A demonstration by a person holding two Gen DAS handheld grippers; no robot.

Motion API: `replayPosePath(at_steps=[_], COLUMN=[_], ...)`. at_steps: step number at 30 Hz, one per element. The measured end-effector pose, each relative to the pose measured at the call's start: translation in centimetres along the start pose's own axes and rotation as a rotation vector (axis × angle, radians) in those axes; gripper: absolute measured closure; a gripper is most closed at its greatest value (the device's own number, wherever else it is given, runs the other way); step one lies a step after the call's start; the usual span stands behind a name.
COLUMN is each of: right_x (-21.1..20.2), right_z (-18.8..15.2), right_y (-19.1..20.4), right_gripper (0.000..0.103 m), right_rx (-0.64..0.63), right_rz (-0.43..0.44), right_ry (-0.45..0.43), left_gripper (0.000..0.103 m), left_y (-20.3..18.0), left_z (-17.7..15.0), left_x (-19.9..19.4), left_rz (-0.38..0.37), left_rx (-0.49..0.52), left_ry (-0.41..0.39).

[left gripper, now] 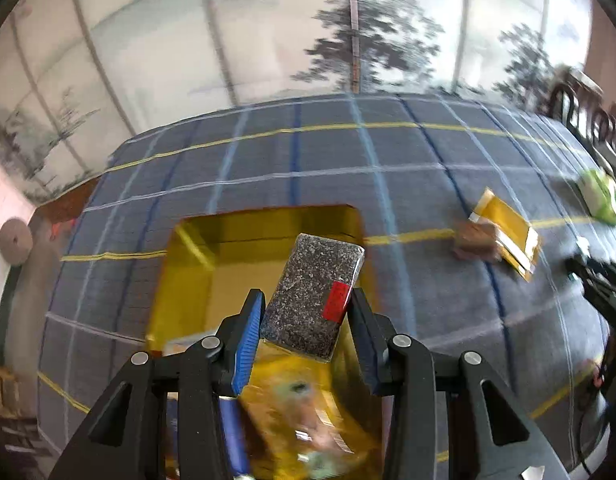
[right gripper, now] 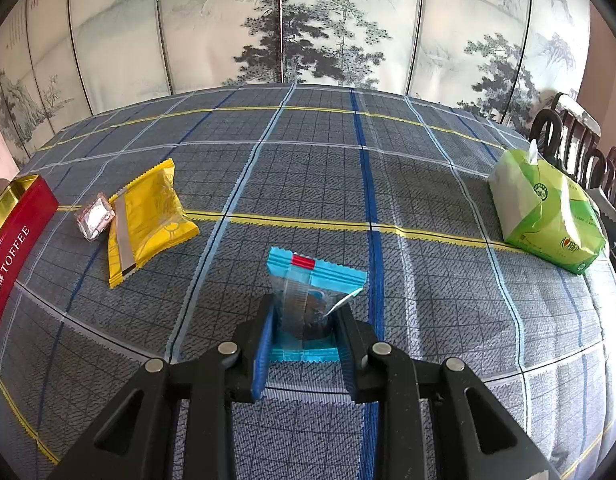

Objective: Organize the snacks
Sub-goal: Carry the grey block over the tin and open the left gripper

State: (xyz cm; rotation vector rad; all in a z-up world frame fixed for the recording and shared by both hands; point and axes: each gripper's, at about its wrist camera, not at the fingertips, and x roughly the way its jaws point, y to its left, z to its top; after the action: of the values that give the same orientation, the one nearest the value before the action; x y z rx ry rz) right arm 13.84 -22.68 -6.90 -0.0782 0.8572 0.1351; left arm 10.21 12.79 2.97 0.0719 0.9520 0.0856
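My left gripper (left gripper: 303, 312) is shut on a dark speckled snack bar (left gripper: 314, 296) with a red label, held in the air over the open gold-lined tin (left gripper: 195, 264). Blurred snack packets lie in the tin's near end. My right gripper (right gripper: 303, 326) is shut on a blue snack packet (right gripper: 310, 292) with a clear window, down on the plaid tablecloth. A yellow snack packet (right gripper: 147, 216) and a small pink-white wrapped sweet (right gripper: 93, 216) lie side by side to its left. In the left wrist view the yellow packet (left gripper: 506, 234) and the sweet (left gripper: 476, 242) lie right of the tin.
The tin's red side (right gripper: 15, 240) reads TOFFEE at the left edge of the right wrist view. A green tissue pack (right gripper: 548, 216) sits at the table's right edge, with dark wooden chairs (right gripper: 580, 144) behind it. A painted folding screen (right gripper: 308, 28) stands behind the table.
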Motion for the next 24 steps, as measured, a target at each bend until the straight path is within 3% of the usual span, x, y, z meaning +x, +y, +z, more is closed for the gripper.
replayPosePath(at_steps=[9, 24], right_x=[0.0, -0.2], right_z=[0.0, 0.0], right_y=[0.0, -0.1], right_gripper=[0.074, 0.074], right_rx=[0.0, 0.003], right_rz=[0.0, -0.008], right_ry=[0.0, -0.001], left_gripper=[0.065, 0.064], left_y=[5.5, 6.5], left_z=[1.3, 0.8], left_x=[2.8, 8.4], left_rz=[0.059, 0.072], left_rx=[-0.102, -0.068], left_ry=[0.043, 0.142])
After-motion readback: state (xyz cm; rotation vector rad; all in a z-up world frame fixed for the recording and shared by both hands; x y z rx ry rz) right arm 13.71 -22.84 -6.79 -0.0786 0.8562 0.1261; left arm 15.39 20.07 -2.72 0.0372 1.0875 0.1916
